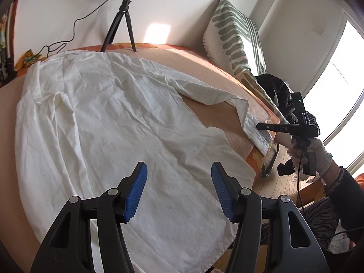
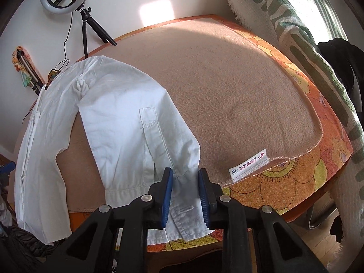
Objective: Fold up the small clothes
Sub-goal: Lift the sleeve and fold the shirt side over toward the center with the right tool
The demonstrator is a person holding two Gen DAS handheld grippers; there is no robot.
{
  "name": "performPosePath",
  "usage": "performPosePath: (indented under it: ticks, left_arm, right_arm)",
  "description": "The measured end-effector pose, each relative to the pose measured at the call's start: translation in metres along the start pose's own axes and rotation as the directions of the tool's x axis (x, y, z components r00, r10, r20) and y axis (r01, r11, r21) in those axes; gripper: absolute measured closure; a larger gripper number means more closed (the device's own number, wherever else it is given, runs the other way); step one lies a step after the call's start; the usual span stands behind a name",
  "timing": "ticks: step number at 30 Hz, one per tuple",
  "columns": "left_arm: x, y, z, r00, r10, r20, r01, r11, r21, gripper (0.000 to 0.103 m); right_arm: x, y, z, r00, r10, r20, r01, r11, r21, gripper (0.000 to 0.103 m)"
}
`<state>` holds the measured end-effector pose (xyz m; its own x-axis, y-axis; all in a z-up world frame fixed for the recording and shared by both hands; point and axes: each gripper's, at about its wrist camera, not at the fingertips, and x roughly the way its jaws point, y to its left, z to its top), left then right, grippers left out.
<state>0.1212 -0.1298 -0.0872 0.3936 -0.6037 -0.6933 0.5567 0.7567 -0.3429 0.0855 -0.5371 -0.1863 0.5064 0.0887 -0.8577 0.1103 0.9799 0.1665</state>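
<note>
Since the white cotton long-sleeved shirt [image 1: 109,118] lies spread flat across the beige fleece blanket [image 2: 227,95] on the worktop, I judge the folding barely begun: no fold is made. My right gripper [image 2: 185,195] has its jaws pinching the buttoned cuff of the one sleeve [image 2: 145,136] at the worktop's near edge, ready, I think, to carry it over the body. My left gripper [image 1: 179,188] hovers above the hem with jaws spread wide, holding nothing. I count one shirt, two grippers, one blanket.
</note>
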Motion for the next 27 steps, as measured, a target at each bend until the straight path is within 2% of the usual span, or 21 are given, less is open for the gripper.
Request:
performPosePath:
  ticks: [3, 7, 10, 13, 16, 20, 27]
  left_arm:
    - [0.0, 0.001, -0.001, 1.0, 0.002, -0.001, -0.002, 1.0, -0.003, 0.045]
    - [-0.002, 0.003, -0.003, 1.0, 0.008, 0.002, -0.008, 1.0, -0.008, 0.045]
    - [-0.004, 0.006, -0.002, 1.0, 0.012, 0.014, -0.012, 1.0, -0.021, 0.045]
    - [-0.008, 0.01, -0.002, 1.0, 0.014, 0.023, -0.013, 0.999, -0.037, 0.045]
    - [-0.011, 0.014, -0.001, 0.999, 0.018, 0.035, -0.016, 0.998, -0.057, 0.045]
    - [-0.015, 0.022, -0.001, 0.999, 0.007, 0.047, -0.003, 0.996, -0.092, 0.045]
    - [-0.02, 0.039, 0.015, 0.998, -0.013, 0.061, 0.024, 0.983, -0.182, 0.045]
  right_arm:
    - [-0.014, 0.003, 0.006, 0.999, 0.0, 0.042, -0.001, 1.0, 0.014, 0.099]
    - [-0.053, 0.021, 0.016, 0.985, 0.039, 0.168, -0.042, 0.999, 0.015, 0.1]
    - [-0.079, 0.05, 0.019, 0.967, 0.088, 0.241, -0.077, 0.996, -0.054, 0.1]
    - [-0.09, 0.089, 0.014, 0.95, 0.164, 0.264, -0.127, 0.98, -0.154, 0.1]
    - [-0.086, 0.127, 0.004, 0.942, 0.245, 0.228, -0.187, 0.95, -0.249, 0.1]
    - [-0.074, 0.173, -0.02, 0.937, 0.319, 0.141, -0.249, 0.895, -0.371, 0.1]
    - [-0.051, 0.239, -0.063, 0.95, 0.313, 0.015, -0.248, 0.779, -0.576, 0.1]
